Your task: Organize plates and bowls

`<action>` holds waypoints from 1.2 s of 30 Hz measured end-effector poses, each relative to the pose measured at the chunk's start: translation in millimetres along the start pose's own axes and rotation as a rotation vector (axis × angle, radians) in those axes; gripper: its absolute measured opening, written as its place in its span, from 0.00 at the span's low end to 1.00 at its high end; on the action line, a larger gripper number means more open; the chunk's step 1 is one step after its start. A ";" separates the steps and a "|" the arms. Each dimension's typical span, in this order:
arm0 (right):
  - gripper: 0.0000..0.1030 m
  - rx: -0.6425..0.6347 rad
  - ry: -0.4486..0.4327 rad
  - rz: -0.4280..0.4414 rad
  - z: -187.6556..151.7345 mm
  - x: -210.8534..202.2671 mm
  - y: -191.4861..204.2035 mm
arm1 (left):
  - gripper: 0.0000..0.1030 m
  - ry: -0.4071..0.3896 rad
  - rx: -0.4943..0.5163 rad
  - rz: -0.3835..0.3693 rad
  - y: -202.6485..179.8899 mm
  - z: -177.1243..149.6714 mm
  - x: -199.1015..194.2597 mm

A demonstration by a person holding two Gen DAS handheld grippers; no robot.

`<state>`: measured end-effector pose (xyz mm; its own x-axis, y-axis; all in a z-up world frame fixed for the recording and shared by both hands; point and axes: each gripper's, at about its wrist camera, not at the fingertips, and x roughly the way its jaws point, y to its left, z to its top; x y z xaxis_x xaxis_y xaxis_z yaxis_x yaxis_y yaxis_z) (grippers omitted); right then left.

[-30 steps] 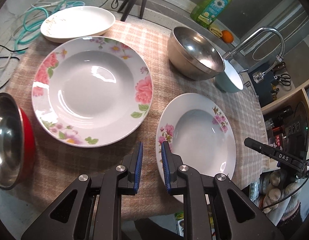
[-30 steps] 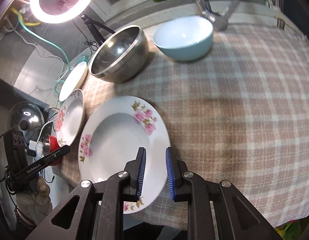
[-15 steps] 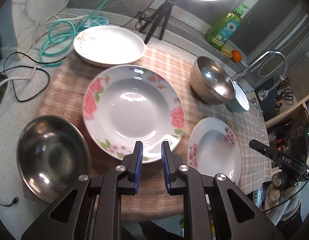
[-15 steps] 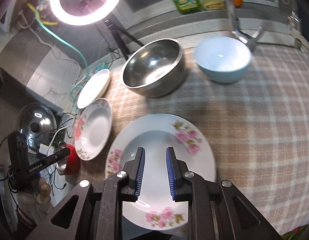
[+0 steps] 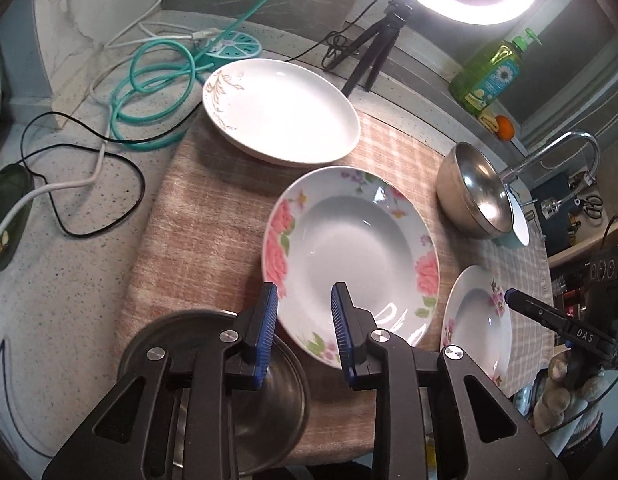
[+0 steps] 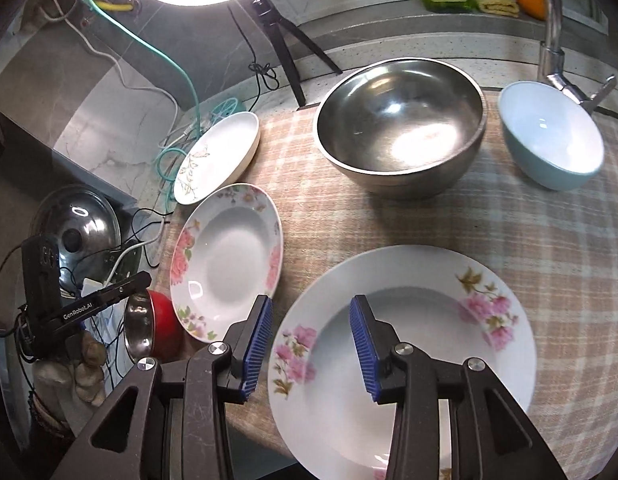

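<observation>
My left gripper point(image 5: 303, 308) hovers over the near left rim of the large rose-patterned deep plate point(image 5: 349, 256). Its jaws are opening and no pad presses on anything. A steel bowl with a red outside point(image 5: 213, 380) lies under its left finger. My right gripper point(image 6: 311, 320) hangs above the left rim of the smaller pink-flowered plate point(image 6: 405, 352), jaws opening too, gripping nothing. On the checked cloth point(image 6: 549, 260) also sit a white plate with gold leaves point(image 5: 281, 112), a big steel bowl point(image 6: 401, 120) and a light blue bowl point(image 6: 553, 136).
A ring light on a tripod point(image 5: 373, 52), coiled cables point(image 5: 149, 92), a green soap bottle point(image 5: 489, 76), an orange point(image 5: 505, 128) and a faucet point(image 6: 553, 40) line the back. A pot lid point(image 6: 77, 224) lies at the left. A hand point(image 6: 85, 364) holds the left gripper.
Both grippers have drawn back and to the left, so the dishes sit farther off and to the right. The red-sided steel bowl now lies under the left gripper. Both pairs of jaws stand wider.
</observation>
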<state>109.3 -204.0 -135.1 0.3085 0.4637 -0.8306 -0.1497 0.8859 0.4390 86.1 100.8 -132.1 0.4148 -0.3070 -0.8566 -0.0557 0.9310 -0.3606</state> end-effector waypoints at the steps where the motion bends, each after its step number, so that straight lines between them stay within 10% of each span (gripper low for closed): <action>1: 0.36 0.002 0.002 0.002 1.6 3.0 2.3 | 0.25 0.003 0.002 -0.001 2.3 1.8 0.3; 36: 0.21 0.060 0.101 -0.020 31.1 75.1 26.3 | 0.25 0.152 0.041 -0.066 27.7 38.4 42.3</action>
<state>157.7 -146.2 -175.3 0.2138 0.4471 -0.8686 -0.0873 0.8943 0.4389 137.0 121.1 -164.2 0.2739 -0.3908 -0.8788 0.0054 0.9143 -0.4049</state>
